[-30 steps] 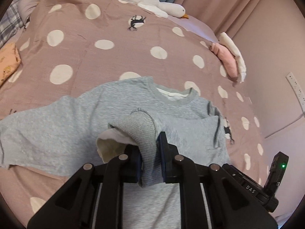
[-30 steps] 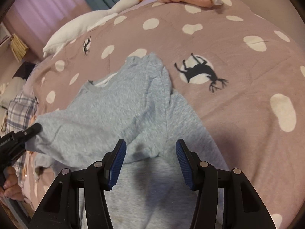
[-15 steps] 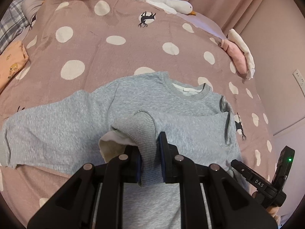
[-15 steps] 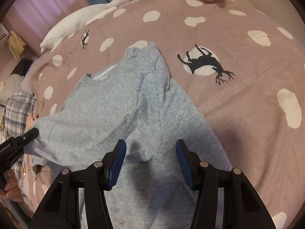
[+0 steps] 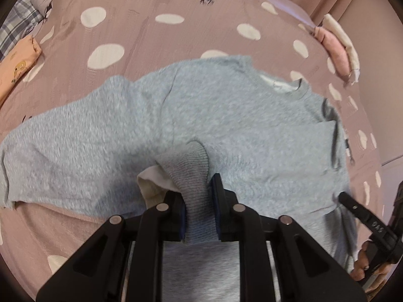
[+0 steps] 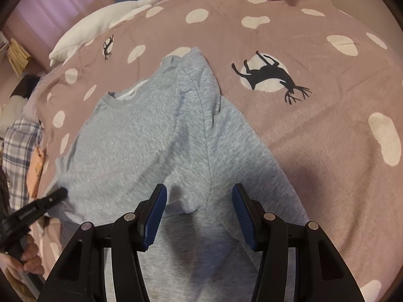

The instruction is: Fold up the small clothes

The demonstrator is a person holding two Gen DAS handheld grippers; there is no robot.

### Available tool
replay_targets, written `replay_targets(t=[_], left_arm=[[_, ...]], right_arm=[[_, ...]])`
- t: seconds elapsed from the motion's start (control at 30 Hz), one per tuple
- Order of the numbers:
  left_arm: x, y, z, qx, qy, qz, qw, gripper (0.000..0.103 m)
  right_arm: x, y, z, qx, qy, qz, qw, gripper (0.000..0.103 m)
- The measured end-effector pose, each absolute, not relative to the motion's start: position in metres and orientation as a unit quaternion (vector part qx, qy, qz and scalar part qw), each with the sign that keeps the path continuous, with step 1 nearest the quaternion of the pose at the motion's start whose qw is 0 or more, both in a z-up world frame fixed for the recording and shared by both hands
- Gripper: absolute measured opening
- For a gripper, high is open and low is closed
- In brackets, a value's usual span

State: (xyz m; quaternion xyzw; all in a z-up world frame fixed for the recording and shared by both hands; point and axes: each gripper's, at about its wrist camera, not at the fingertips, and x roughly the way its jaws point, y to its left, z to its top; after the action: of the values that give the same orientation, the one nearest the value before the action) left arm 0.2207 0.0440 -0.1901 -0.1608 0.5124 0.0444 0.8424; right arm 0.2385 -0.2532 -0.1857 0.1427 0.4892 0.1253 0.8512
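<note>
Left to right. Orange garment (image 5: 17, 68) at far left edge of bed, plaid fabric (image 5: 15, 25) behind it. Grey sweatshirt (image 5: 201, 115) flat on mid-bed, neck away from cameras, one sleeve spread out to the left in left wrist view. Left gripper (image 5: 199, 201) low over shirt body, ribbed cuff (image 5: 194, 168) between pads, jaws just opening, pads apparently touching rib. Right gripper (image 6: 199, 216) spread wide, nothing between pads, hovering over folded-in sleeve on shirt's right side. Right gripper's tip also visible at right edge of left view.

Handling, judged: soft knit, light, limp, no stiffness; drapes and bunches, not fragile, not slippery. Ribbed cuff and hem thicker, best pinch points; shoulder seam also usable. Thin single layer likely to slip out of a loose pinch.

Surface: mauve bedspread (image 6: 314, 125) with white dots and black deer print, soft and yielding, some wrinkles. Folded pink and white clothes (image 5: 337, 47) at far right edge. White goose plush (image 6: 113, 17) at head of bed, curtains behind, wall to the right.
</note>
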Motion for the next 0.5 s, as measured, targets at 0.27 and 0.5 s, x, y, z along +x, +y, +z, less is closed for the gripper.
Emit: replay_targets(t=[0.27,0.5], left_arm=[[0.222,0.048,-0.206,-0.165,0.521,0.05,0.836,0.029],[0.216,0.054,-0.209,-0.223,0.504,0.03,0.834,0.047]], right_arm=[[0.24,-0.253,-0.191,0.143,0.494,0.122,0.849,0.054],[0.24,-0.253,-0.194,0.14,0.496,0.124,0.848,0.054]])
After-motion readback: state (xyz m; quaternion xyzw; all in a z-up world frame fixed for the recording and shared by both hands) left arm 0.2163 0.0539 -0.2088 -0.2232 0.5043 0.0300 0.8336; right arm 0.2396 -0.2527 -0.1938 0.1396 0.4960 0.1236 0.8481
